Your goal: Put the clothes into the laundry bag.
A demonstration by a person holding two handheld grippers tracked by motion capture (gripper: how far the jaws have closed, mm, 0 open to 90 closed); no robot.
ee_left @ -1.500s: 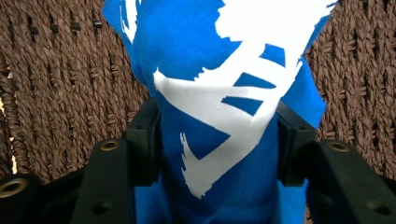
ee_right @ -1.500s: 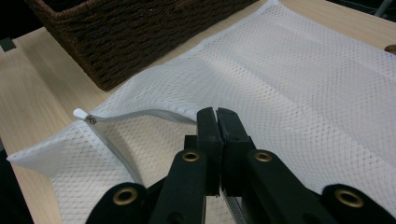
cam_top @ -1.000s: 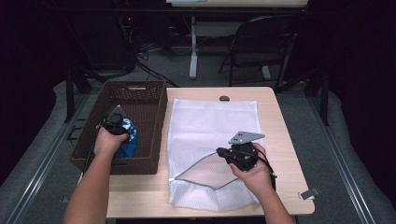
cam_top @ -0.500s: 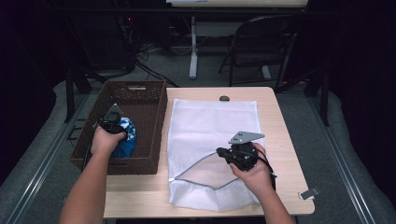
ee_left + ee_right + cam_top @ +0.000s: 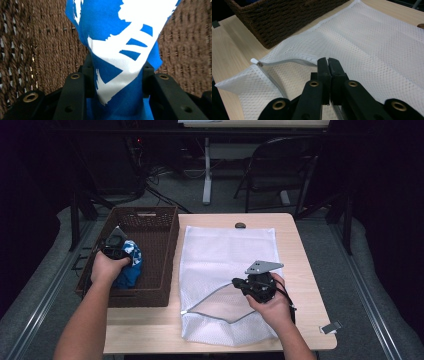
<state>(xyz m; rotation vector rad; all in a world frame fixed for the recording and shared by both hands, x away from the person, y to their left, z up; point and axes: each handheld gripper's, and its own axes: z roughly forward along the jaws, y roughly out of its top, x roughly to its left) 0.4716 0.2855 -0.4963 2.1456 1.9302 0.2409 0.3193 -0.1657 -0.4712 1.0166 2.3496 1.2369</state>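
Observation:
A blue cloth with white print (image 5: 131, 265) lies in the brown wicker basket (image 5: 145, 211) at the table's left. My left gripper (image 5: 116, 251) is shut on it and holds a bunch of it lifted; in the left gripper view the cloth (image 5: 110, 27) is pinched between the jaws of that gripper (image 5: 117, 72) above the basket floor (image 5: 45, 50). A white mesh bag (image 5: 230, 250) lies flat to the right of the basket. My right gripper (image 5: 239, 284) is shut on the upper lip of its zipped mouth. In the right gripper view that gripper (image 5: 327, 61) holds the zipper edge (image 5: 284, 62) raised, so the bag (image 5: 374, 37) gapes.
A small dark round object (image 5: 240, 225) sits at the far edge of the wooden table (image 5: 305, 270). A small grey clip (image 5: 331, 327) lies by the front right corner. A folding chair (image 5: 280, 165) and cables stand beyond the table. The basket wall (image 5: 287, 17) is close to the bag's left side.
My left hand has risen a little with the blue cloth in its gripper. The right hand and the bag have stayed put.

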